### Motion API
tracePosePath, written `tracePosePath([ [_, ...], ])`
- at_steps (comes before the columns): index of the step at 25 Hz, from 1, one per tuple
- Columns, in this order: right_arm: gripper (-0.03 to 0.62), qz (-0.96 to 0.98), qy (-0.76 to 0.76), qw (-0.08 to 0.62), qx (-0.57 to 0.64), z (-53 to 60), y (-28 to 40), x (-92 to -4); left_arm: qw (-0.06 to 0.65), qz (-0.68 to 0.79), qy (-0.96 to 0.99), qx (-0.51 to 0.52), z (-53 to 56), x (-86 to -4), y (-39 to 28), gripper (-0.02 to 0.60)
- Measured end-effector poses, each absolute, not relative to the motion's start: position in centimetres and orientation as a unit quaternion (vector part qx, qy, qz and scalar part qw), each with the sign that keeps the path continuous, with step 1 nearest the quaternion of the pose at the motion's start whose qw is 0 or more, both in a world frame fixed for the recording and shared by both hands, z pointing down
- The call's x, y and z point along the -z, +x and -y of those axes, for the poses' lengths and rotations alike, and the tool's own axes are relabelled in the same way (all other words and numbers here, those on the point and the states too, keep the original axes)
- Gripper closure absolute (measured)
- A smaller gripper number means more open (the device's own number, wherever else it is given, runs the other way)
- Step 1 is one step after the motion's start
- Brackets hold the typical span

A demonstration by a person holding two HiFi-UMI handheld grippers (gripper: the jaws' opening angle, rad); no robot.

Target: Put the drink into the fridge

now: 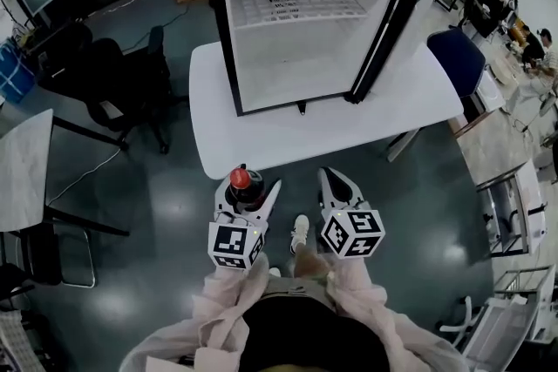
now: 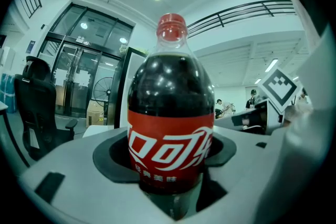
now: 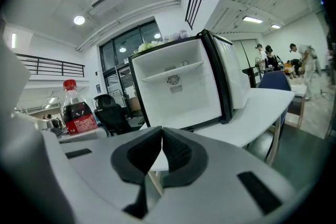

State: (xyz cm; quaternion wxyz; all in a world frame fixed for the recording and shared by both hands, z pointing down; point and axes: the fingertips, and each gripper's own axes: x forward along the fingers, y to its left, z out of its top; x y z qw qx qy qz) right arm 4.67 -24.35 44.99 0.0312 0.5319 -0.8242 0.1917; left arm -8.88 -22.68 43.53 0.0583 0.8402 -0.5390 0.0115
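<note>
Red-capped, likely heavy and slick, the cola bottle [image 2: 170,113] sits short of the far fridge [image 1: 301,43], grasped at its label by fingers of the left gripper [image 1: 252,192]; the right gripper [image 3: 161,139] is clenched empty.

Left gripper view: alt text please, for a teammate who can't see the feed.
A dark cola bottle with a red label and cap stands upright, clamped between the left gripper's jaws, filling the middle of the frame. Behind it: a black office chair at left, the right gripper at right.
</note>
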Motion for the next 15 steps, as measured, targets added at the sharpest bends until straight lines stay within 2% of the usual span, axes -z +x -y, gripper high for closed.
tracePosePath([
  [15,0.58,0.851,0.487,0.038,-0.192,35.2,5.0,-43.8,0.054,0.581,0.812,-0.013,32.2,-42.4,-8.1,0.256],
])
